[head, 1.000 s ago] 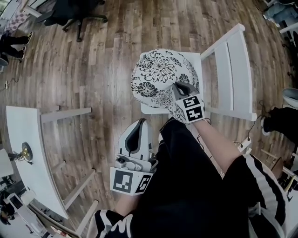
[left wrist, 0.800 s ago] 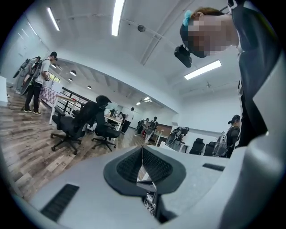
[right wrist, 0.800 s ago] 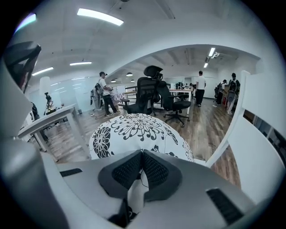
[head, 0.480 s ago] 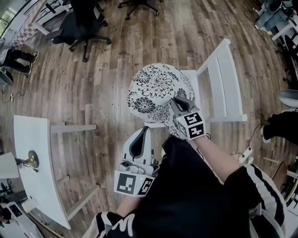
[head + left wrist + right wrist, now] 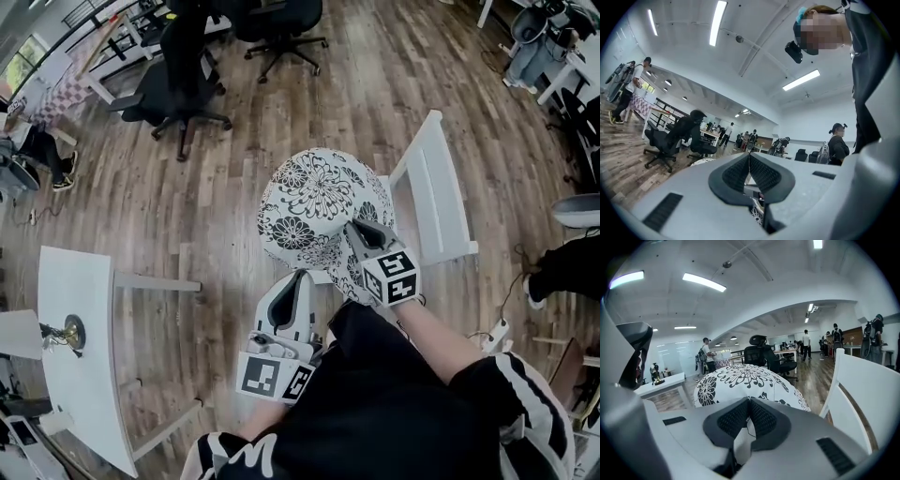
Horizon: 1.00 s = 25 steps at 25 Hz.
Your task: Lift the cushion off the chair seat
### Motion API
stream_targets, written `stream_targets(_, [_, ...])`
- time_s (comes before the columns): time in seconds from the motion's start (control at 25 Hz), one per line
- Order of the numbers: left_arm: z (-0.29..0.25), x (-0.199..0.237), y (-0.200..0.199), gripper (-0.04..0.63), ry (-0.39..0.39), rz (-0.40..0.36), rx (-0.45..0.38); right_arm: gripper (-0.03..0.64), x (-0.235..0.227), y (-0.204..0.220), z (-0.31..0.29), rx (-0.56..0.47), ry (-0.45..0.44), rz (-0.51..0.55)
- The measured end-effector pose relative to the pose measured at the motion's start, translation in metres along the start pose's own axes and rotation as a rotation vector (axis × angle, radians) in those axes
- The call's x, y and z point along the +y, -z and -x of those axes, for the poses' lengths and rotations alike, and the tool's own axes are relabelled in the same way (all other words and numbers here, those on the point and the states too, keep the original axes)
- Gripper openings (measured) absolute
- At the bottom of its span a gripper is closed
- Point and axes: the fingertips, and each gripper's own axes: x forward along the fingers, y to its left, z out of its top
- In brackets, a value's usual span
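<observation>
A round white cushion (image 5: 314, 202) with black flower print hangs above the seat of the white wooden chair (image 5: 433, 187). My right gripper (image 5: 354, 228) is shut on the cushion's near edge and holds it up. In the right gripper view the cushion (image 5: 745, 380) bulges just beyond the closed right gripper (image 5: 750, 405), with the chair's back (image 5: 862, 390) to the right. My left gripper (image 5: 300, 277) is shut with nothing in it, just below the cushion's near edge. In the left gripper view the left gripper (image 5: 749, 157) has its pads pressed together, and a bit of the cushion (image 5: 701, 161) shows beyond.
A white table (image 5: 80, 375) with a small gold object (image 5: 70, 330) stands at the left. Black office chairs (image 5: 178, 84) are at the back on the wooden floor. A person's shoe (image 5: 539, 267) and a power strip (image 5: 492, 333) lie at the right.
The right gripper has risen with the cushion, which has come up off the chair seat. The left gripper has also risen, closer to the cushion's near edge.
</observation>
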Motion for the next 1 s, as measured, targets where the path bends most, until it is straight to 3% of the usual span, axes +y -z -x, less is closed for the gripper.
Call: stream_targets(1.0, [0.020,-0.040,-0.043,0.004,0.088,-0.119,-0.089,0.030,0.043,-0.110,0.102,-0.330,0.005,-0.040])
